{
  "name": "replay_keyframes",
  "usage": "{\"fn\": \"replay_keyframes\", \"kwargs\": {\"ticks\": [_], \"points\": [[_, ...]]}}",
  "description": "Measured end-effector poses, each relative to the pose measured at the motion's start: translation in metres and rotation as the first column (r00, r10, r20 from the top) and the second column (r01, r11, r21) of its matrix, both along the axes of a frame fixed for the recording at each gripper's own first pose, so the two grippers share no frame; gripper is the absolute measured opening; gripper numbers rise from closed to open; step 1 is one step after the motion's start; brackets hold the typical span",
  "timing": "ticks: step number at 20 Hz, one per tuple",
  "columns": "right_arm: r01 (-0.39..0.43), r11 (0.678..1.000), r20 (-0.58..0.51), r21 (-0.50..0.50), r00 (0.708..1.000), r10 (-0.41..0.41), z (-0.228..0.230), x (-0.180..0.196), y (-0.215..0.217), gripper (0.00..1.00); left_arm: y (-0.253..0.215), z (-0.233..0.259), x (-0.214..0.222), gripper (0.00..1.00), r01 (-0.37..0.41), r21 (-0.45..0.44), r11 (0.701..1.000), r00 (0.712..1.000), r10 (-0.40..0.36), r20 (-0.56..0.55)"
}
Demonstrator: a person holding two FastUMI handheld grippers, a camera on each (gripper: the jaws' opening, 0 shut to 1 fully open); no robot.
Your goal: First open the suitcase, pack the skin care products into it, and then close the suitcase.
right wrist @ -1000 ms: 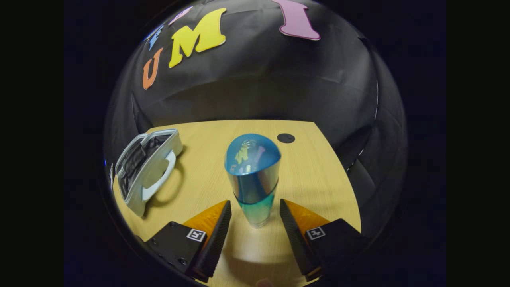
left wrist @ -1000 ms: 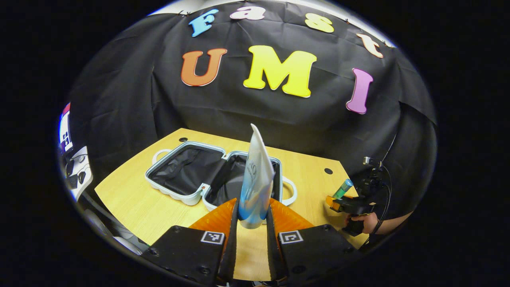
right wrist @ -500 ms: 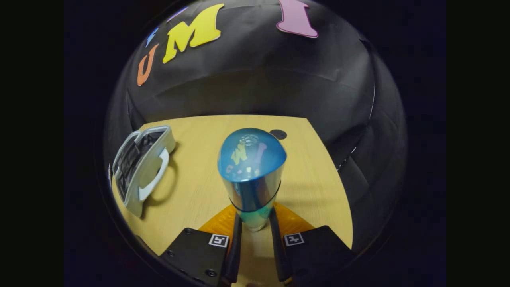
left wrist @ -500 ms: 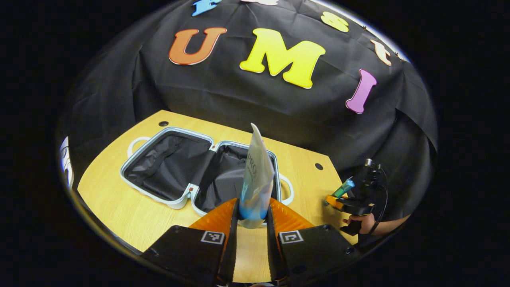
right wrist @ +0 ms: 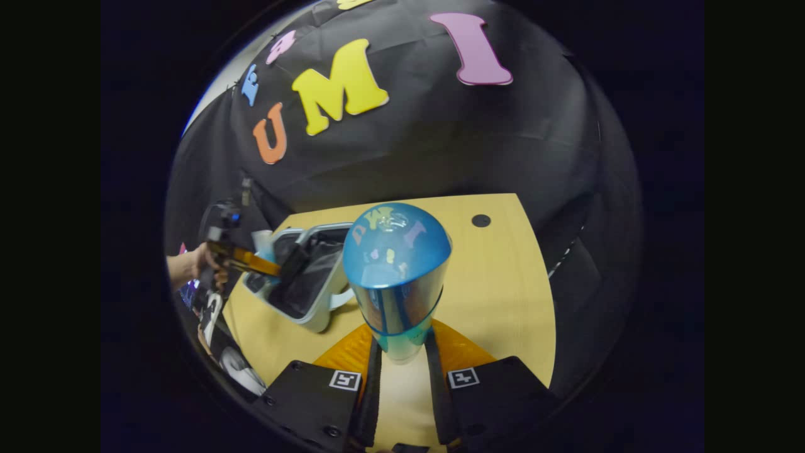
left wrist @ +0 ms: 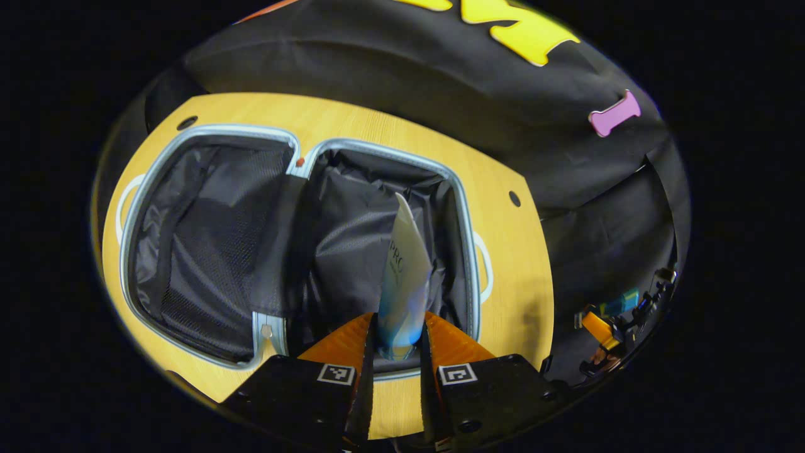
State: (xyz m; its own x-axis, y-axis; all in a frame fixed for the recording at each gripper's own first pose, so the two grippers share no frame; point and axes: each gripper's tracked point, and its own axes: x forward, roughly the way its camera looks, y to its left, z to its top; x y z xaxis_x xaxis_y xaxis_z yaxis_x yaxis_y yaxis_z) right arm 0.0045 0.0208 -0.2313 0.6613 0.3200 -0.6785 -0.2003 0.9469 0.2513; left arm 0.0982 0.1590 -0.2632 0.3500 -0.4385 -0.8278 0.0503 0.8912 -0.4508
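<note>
Suitcase (left wrist: 466,226), pale-blue hard shell with crinkled black lining, lay open on the wooden desk (left wrist: 516,264). Left tool (left wrist: 396,343) pinched a flat white-blue tube (left wrist: 404,283); right tool (right wrist: 402,358) clamped a glossy blue bottle (right wrist: 396,270).

Both grippers, left (left wrist: 397,352) and right (right wrist: 402,365), clamped.

A: Left gripper (left wrist: 397,343)?
B: Clamped on a white-blue tube (left wrist: 402,283), held above the open suitcase (left wrist: 465,214) on the table (left wrist: 516,264).
A: Anything else?
B: Right gripper (left wrist: 600,327) at the far right edge, grip unclear
</note>
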Motion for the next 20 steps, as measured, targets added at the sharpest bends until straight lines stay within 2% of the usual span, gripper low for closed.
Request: {"fn": "replay_keyframes", "kwargs": {"ticks": [2,4,6,8,11,15,17,20], "points": [[-0.018,1.0,-0.001,0.026,1.0,0.018,0.014,-0.018,0.008,0.33,0.003,-0.019,0.004,0.34,0.021,0.009,1.0,0.994,-0.02,-0.111],[-0.012,0.999,-0.003,0.039,1.0,0.012,0.023,-0.032,0.01,0.34,0.019,-0.041,0.01,0.34,0.047,0.081,0.996,0.981,-0.031,-0.192],[0.001,1.0,0.007,0.022,1.0,-0.001,0.027,-0.037,0.005,0.33,0.025,-0.057,0.012,0.34,0.063,0.11,0.992,0.963,-0.031,-0.268],[0.025,0.999,0.01,0.021,1.0,-0.025,0.029,-0.042,0.001,0.31,0.023,-0.065,0.012,0.34,0.078,0.121,0.99,0.949,-0.037,-0.313],[0.047,0.998,0.006,0.04,0.999,-0.048,0.032,-0.048,0.0,0.34,0.022,-0.075,0.006,0.34,0.09,0.154,0.984,0.921,-0.023,-0.388],[0.041,0.997,0.002,0.064,0.999,-0.041,0.036,-0.049,0.007,0.31,0.013,-0.082,-0.002,0.34,0.091,0.134,0.987,0.893,-0.022,-0.45],[0.028,0.997,0.001,0.078,1.0,-0.028,0.039,-0.047,0.016,0.33,0.012,-0.081,-0.005,0.34,0.094,0.126,0.988,0.891,-0.027,-0.454],[0.017,0.994,-0.004,0.106,1.0,-0.017,0.042,-0.044,0.03,0.33,0.013,-0.079,-0.006,0.41,0.084,0.111,0.99,0.893,-0.025,-0.449]]}}
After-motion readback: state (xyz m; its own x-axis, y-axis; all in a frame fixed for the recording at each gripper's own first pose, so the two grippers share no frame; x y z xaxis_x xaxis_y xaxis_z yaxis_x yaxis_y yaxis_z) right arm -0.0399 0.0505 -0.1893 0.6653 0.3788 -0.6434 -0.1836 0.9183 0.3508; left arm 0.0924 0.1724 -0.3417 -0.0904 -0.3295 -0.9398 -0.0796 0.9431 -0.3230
